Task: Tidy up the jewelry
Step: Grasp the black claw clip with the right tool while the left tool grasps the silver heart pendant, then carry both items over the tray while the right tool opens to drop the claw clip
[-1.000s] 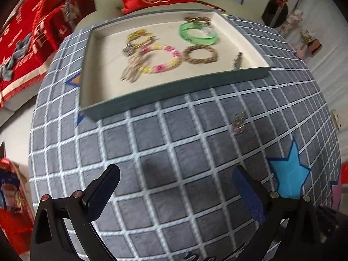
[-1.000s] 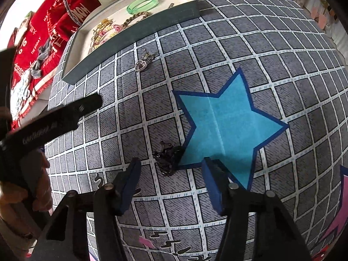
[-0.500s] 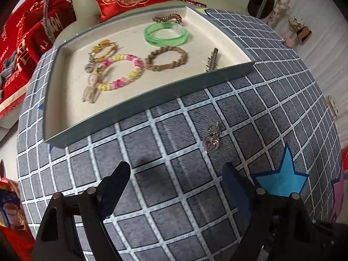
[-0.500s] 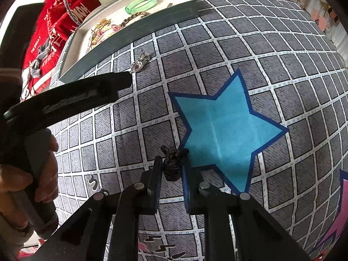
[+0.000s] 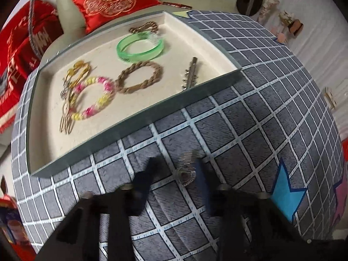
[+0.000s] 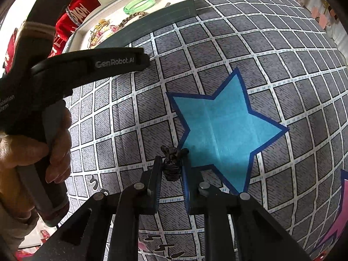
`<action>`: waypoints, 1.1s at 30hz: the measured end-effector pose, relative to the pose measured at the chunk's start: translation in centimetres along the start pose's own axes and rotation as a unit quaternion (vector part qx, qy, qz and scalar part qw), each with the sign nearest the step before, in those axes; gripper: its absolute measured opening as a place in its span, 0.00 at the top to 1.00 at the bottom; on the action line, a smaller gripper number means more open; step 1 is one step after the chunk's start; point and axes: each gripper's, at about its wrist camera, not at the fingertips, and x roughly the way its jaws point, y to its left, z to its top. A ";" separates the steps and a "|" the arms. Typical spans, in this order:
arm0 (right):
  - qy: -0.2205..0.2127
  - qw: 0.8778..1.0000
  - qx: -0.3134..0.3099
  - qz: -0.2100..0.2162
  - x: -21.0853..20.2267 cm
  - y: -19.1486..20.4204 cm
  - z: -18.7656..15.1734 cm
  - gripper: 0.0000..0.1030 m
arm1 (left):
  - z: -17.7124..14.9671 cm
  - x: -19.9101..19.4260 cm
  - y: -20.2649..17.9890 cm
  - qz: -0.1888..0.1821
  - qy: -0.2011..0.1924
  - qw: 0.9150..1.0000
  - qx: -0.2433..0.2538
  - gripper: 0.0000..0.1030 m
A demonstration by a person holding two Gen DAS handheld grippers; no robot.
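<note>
Silver charm: the small silver charm (image 5: 185, 172) lies on the grid-patterned cloth (image 5: 256, 117) between the fingers of your left claw (image 5: 174, 169), closer to the right-hand finger; the view is blurred, so its exact shape is unclear.
Left claw: its jaws are closing around the charm, and a gap shows on the left side.
How it will handle: probably light, thin and slippery; it could skate aside or tip out, so aim to take it across the widest part.
Dark piece: your right claw (image 6: 172, 168) is clenched on a small dark piece (image 6: 171, 165) at the edge of the blue star (image 6: 224, 130); it looks knotted and soft, bulging above the fingertips.
Tray: the tray (image 5: 130, 119) sits beyond the left claw, holding a green bangle (image 5: 140, 47), a brown rope bracelet (image 5: 139, 77), a pink and yellow bead bracelet (image 5: 93, 97) and a hair clip (image 5: 191, 74).
Free space: the bare near part of the tray looks like the easiest drop.
</note>
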 end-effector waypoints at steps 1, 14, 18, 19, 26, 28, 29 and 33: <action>0.000 1.000 0.000 0.000 0.0 0.0 0.1 0.82 | 0.0 0.0 -0.1 -0.001 0.000 1.000 0.002 0.69; 0.001 1.000 0.011 0.011 -0.9 -1.5 1.4 0.82 | -2.0 -2.0 2.4 -0.029 -0.004 0.998 -0.060 0.69; -0.002 1.000 0.006 0.014 -1.4 -1.7 1.9 0.82 | -2.9 -3.0 2.9 -0.029 -0.007 0.997 -0.076 0.69; -0.003 1.000 0.003 0.014 -1.5 -1.7 1.9 0.82 | -3.3 -3.3 3.1 -0.028 -0.008 0.996 -0.081 0.69; -0.010 1.000 -0.015 0.008 -2.5 -1.1 3.1 0.82 | -5.0 -5.0 4.2 -0.021 -0.008 0.994 -0.110 0.69; -0.012 1.000 -0.020 0.006 -2.7 -0.8 3.5 0.82 | -5.5 -5.3 4.6 -0.016 -0.008 0.993 -0.119 0.69; -0.013 1.000 -0.024 0.005 -2.8 -0.7 3.8 0.82 | -5.6 -5.5 4.8 -0.015 -0.009 0.992 -0.123 0.69; -0.016 0.999 -0.040 0.000 -3.2 -0.3 4.9 0.82 | -6.1 -6.3 5.6 -0.008 -0.012 0.990 -0.140 0.69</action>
